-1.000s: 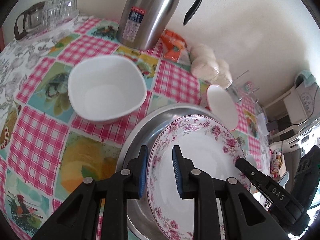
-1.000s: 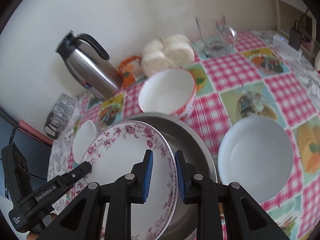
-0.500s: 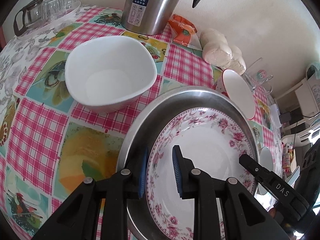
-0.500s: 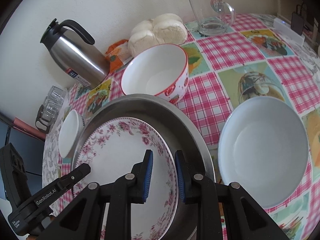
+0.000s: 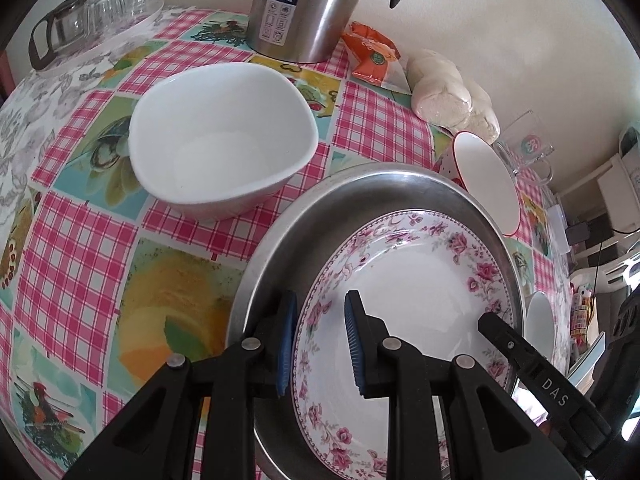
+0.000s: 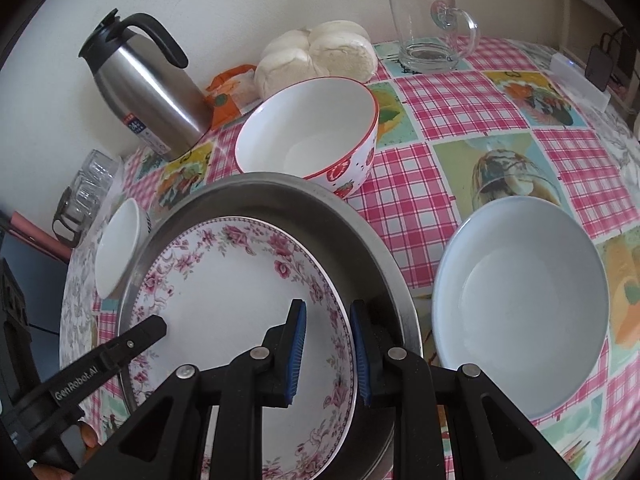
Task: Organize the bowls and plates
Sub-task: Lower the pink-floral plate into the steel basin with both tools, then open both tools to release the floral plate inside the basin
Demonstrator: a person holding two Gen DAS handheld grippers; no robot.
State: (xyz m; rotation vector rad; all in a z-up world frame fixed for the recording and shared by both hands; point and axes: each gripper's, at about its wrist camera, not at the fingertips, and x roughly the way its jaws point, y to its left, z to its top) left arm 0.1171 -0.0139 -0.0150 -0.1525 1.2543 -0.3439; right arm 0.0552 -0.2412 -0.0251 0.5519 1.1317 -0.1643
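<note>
A white plate with a pink floral rim lies low inside a round steel pan. My left gripper is shut on the plate's near-left rim. On the opposite rim my right gripper is shut as well. A white squarish bowl stands left of the pan. A red-rimmed strawberry bowl sits behind the pan, and a pale blue bowl to its right.
A steel thermos jug, an orange packet, bagged buns and a glass mug line the wall. Glass cups stand at the far left corner. A checked pink cloth covers the table.
Both grippers have sunk with the floral plate; it has come down from a tilt above the pan to lie flatter and deeper within it.
</note>
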